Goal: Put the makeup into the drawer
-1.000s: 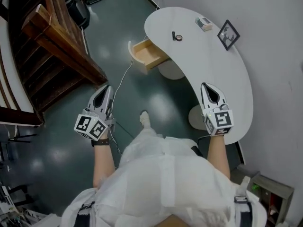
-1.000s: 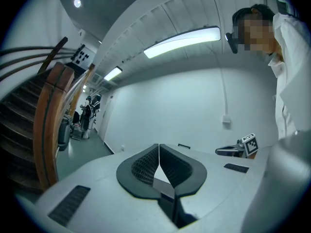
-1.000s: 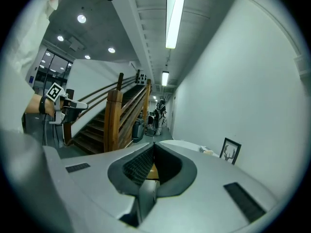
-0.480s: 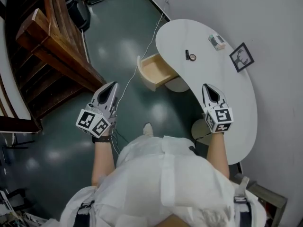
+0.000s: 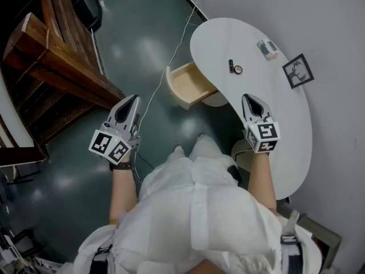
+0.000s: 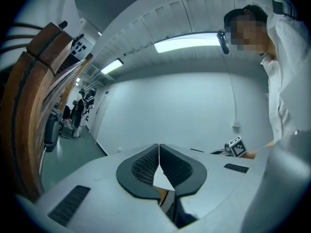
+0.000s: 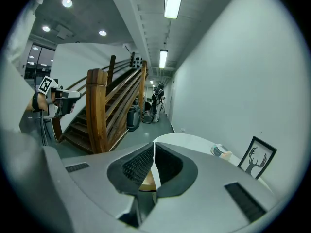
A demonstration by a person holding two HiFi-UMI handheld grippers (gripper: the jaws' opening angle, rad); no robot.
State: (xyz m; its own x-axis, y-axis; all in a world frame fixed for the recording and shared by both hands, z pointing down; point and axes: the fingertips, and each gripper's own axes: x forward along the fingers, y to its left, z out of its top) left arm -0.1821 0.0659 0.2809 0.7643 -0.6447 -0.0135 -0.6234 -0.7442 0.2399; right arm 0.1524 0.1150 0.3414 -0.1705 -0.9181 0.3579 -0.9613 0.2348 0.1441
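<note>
Both forearms stretch forward, the grey right gripper (image 5: 250,99) over the white curved table (image 5: 285,113) and the grey left gripper (image 5: 132,100) out beside it, each with jaws pressed together, empty. The small dark makeup (image 5: 235,68) lies on the tabletop, near the open wooden drawer (image 5: 188,84).

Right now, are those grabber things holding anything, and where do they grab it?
Nothing. The left gripper and the right gripper are both shut and empty. The makeup lies on the white table.
</note>
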